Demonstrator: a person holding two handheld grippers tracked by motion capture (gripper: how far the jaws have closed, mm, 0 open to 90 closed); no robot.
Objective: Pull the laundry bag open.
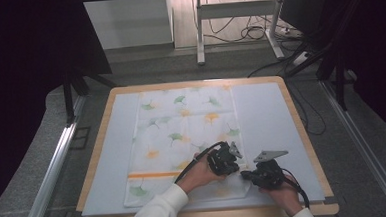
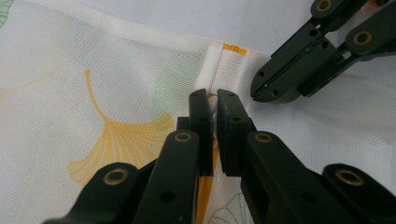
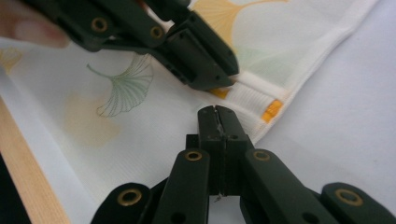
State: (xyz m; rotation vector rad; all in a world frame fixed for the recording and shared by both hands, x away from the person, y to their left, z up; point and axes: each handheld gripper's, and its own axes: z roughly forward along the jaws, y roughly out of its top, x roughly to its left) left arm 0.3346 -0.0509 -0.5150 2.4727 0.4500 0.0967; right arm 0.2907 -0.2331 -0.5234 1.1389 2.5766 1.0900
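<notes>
Cloth (image 1: 187, 134), white with ginkgo leaves and an orange stripe, is lying flat on the pale mat (image 1: 266, 119), and I am working at its corner, down at five o'clock on the table. My left gripper (image 2: 211, 100) is pinching a raised fold of the cloth by the stripe. My right gripper (image 3: 217, 114) is sitting clenched at the hem, just beside the left at its two o'clock; a sliver of fabric seems caught between its jaws.
</notes>
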